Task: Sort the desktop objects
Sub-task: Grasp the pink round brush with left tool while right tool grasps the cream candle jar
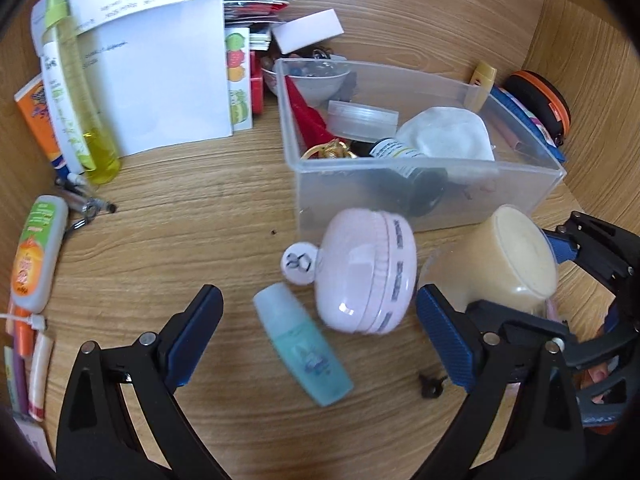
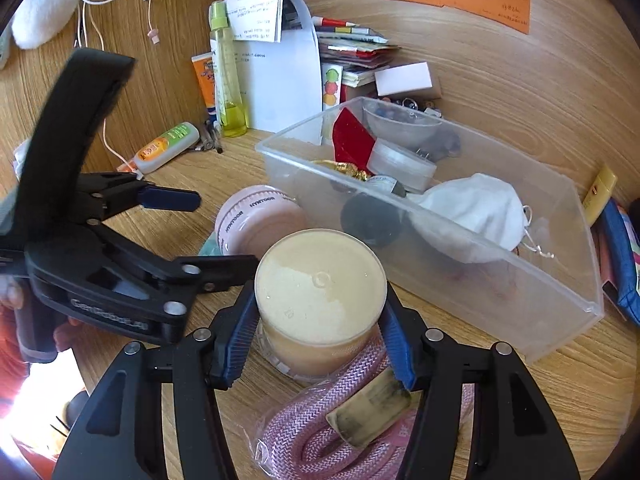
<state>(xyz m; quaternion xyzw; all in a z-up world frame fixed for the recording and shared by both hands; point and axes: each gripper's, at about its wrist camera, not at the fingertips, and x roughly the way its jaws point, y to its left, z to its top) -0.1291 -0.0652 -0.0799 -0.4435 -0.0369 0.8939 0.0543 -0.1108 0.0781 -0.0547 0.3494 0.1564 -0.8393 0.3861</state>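
My right gripper (image 2: pixel 320 344) is shut on a cream-coloured jar (image 2: pixel 320 292), also seen in the left wrist view (image 1: pixel 508 264), just in front of the clear plastic bin (image 2: pixel 560 300). My left gripper (image 1: pixel 320 332) is open and empty above a teal bottle (image 1: pixel 304 352) and a pink round case (image 1: pixel 364 272) lying on the wooden desk. The left gripper also shows in the right wrist view (image 2: pixel 192 232). The bin (image 1: pixel 304 168) holds a white mask (image 1: pixel 444 136), a dark bottle, a clear round lid and a red piece.
A pink braided cable in a bag (image 2: pixel 320 432) lies under my right gripper. A yellow spray bottle (image 1: pixel 80 92), tubes (image 1: pixel 36 252), pens and papers (image 1: pixel 160 72) stand at the back left. A small black key (image 1: pixel 430 386) lies on the desk. A blue pouch (image 2: pixel 620 248) lies right of the bin.
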